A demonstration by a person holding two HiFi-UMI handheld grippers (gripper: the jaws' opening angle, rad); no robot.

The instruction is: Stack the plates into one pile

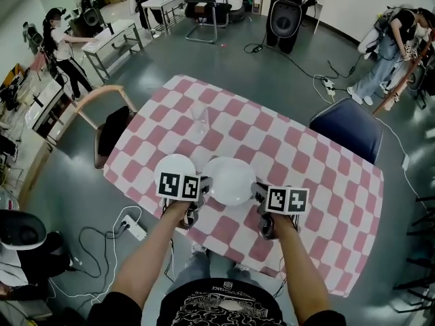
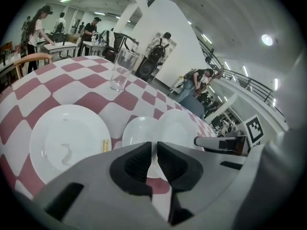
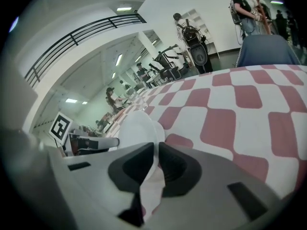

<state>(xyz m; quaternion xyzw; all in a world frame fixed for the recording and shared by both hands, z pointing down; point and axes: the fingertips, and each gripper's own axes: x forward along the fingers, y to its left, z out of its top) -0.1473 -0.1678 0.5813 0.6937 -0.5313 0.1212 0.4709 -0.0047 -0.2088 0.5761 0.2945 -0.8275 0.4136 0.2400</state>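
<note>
Operator wears a black short-sleeved T-shirt with a white printed graphic and a line of lettering across the chest, and blue-grey trousers. Left gripper and right gripper are the same build: a moulded matte grey shell, black ribbed pads in curved black inserts, and dark slot-shaped recesses in the housing. Each carries a white marker cube with black square-pattern markers, two side by side on the top face in the head view.
</note>
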